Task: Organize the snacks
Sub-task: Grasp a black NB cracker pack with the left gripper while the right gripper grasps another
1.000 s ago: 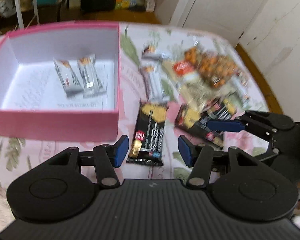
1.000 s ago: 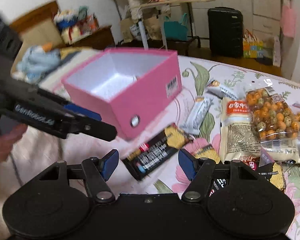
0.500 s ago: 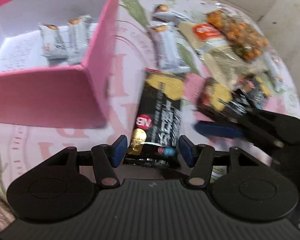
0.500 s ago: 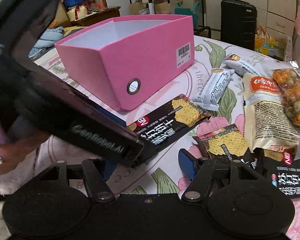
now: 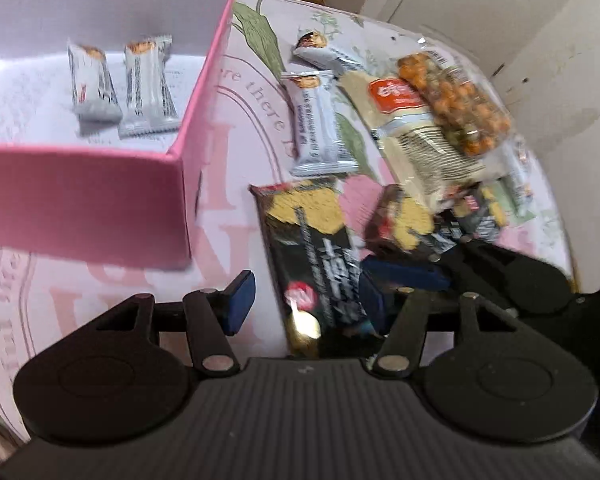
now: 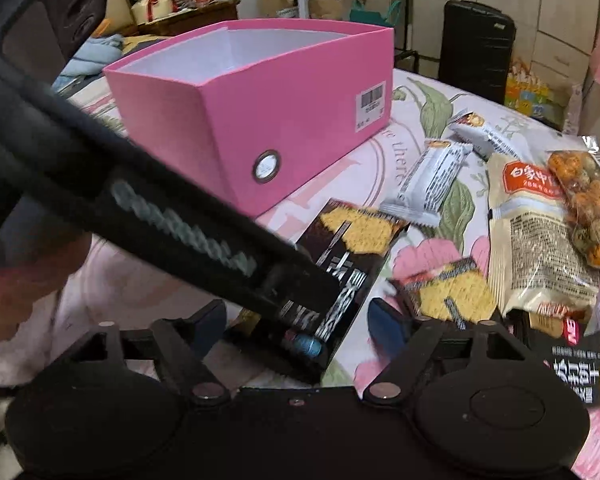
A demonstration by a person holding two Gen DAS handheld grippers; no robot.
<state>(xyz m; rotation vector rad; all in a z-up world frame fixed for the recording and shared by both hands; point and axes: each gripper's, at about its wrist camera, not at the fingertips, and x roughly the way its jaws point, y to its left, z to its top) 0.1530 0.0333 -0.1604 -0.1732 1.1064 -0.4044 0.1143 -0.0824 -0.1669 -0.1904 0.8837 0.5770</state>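
Note:
A pink box stands at the left with two white bars inside. A long black cracker pack lies flat on the table beside it. My left gripper is open low around the pack's near end; its right pad is at the pack's edge and its left pad stands clear. My right gripper is open, its jaws opening, with the same pack and the left gripper's finger between its fingers. A second black pack lies just to the right.
Two white bars, a beige pouch, a bag of coated nuts and a third black pack lie to the right. A hand holds the left gripper. A black suitcase stands behind.
Both grippers came down toward the table and closer to the long black pack. The right gripper's fingers stand wider apart than before.

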